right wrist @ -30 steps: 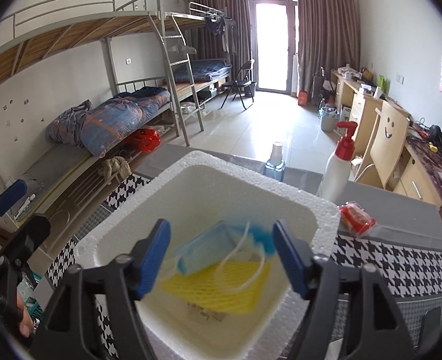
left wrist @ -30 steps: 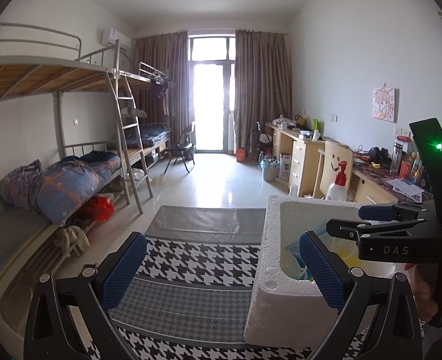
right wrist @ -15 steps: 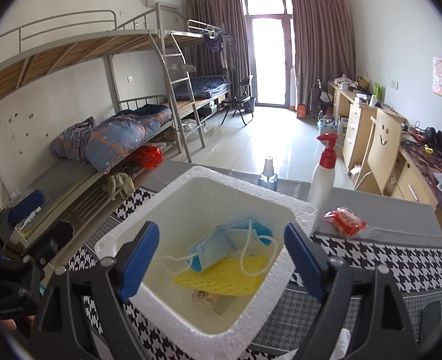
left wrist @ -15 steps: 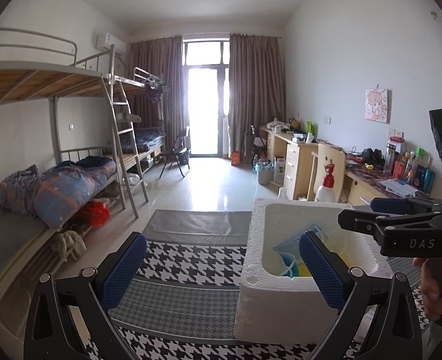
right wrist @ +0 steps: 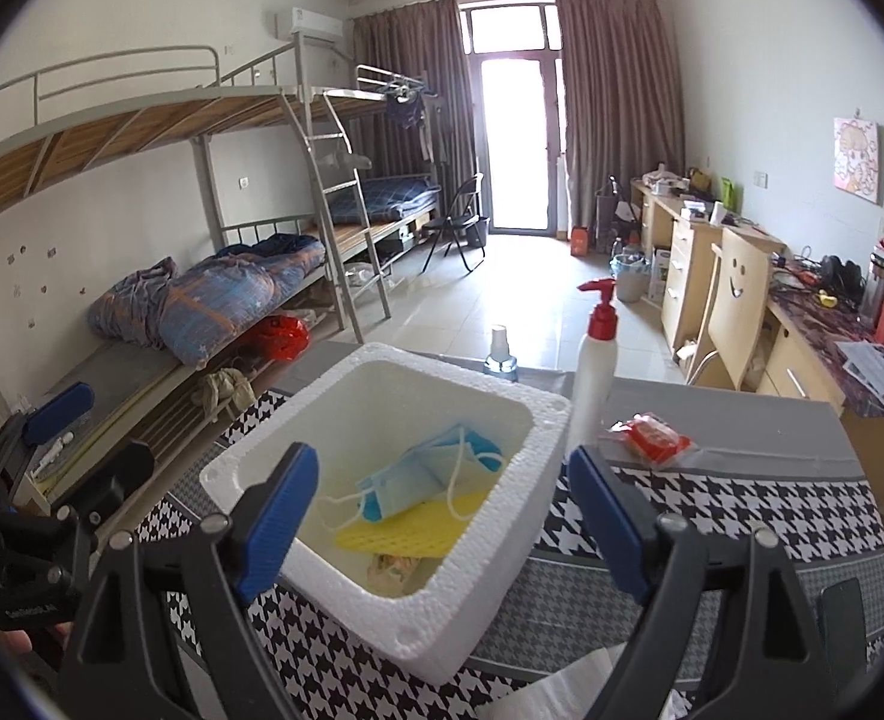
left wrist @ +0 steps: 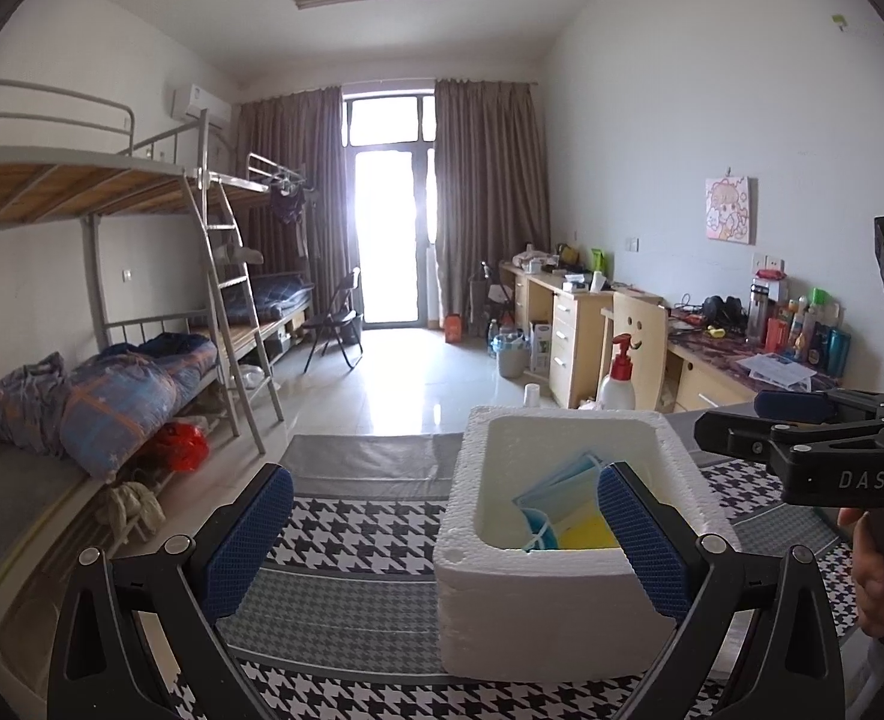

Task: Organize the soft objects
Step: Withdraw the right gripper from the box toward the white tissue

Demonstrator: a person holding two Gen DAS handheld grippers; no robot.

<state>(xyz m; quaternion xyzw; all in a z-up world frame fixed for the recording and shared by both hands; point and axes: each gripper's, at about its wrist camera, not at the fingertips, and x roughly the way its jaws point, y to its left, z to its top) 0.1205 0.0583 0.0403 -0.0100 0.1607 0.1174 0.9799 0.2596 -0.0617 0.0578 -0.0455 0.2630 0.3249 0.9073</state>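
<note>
Face mask (right wrist: 423,477) lying inside the white foam box (right wrist: 520,510), with both grippers hanging empty.

Blue mask is resting on a yellow mesh pad (right wrist: 408,531) at the box bottom, on the houndstooth cloth (right wrist: 742,516). Right gripper (right wrist: 442,516) is hovering over the box, its jaws having just been opening, now spread wide with nothing pinched. Left gripper (left wrist: 442,534) is also standing spread and empty beside the box. Pump bottle (right wrist: 595,372) is standing just behind it.
</note>
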